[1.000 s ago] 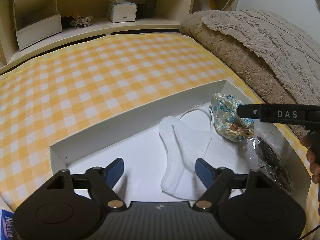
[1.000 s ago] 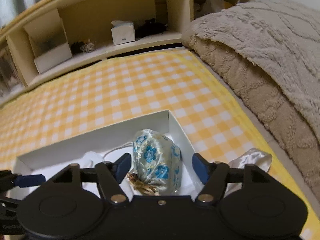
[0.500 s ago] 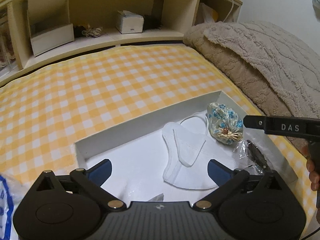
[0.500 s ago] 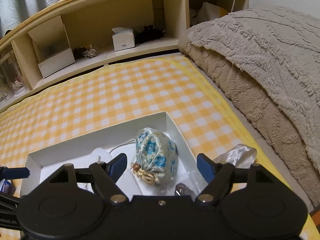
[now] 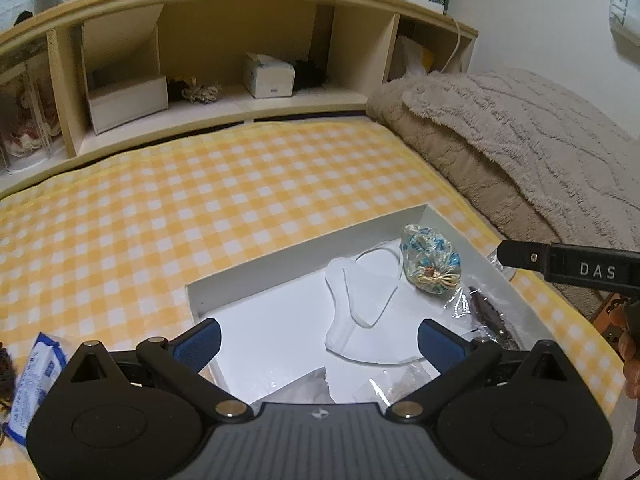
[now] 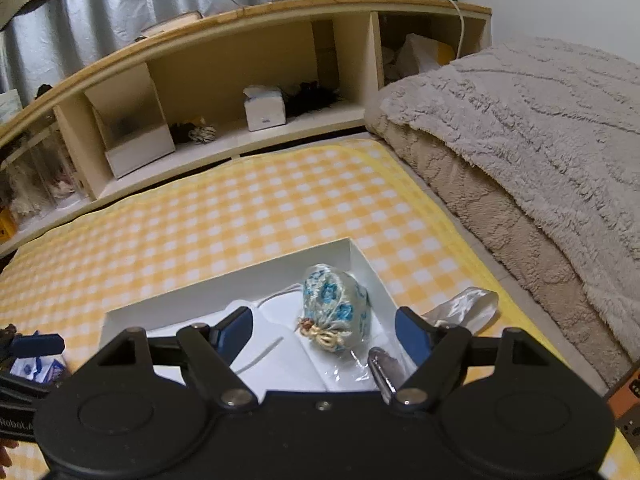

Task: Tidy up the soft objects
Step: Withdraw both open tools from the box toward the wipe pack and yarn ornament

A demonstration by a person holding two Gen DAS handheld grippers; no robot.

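Pouch [image 6: 335, 309] of flowered cloth, at one o'clock in the white box [image 5: 312, 246], looks light and squashy; we would pinch its tied neck, both claws [image 5: 319, 340] [image 6: 323, 332] having just spread, empty.

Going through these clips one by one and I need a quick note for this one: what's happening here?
A person holds a pair of tongs in each hand above a shallow white box on a yellow checked bedspread. Both the left tongs and the right tongs are open and empty, and their jaws have just been opening. In the box lie a white face mask, a blue floral drawstring pouch and some clear plastic packets. A tissue pack lies outside the box, on the bedspread.
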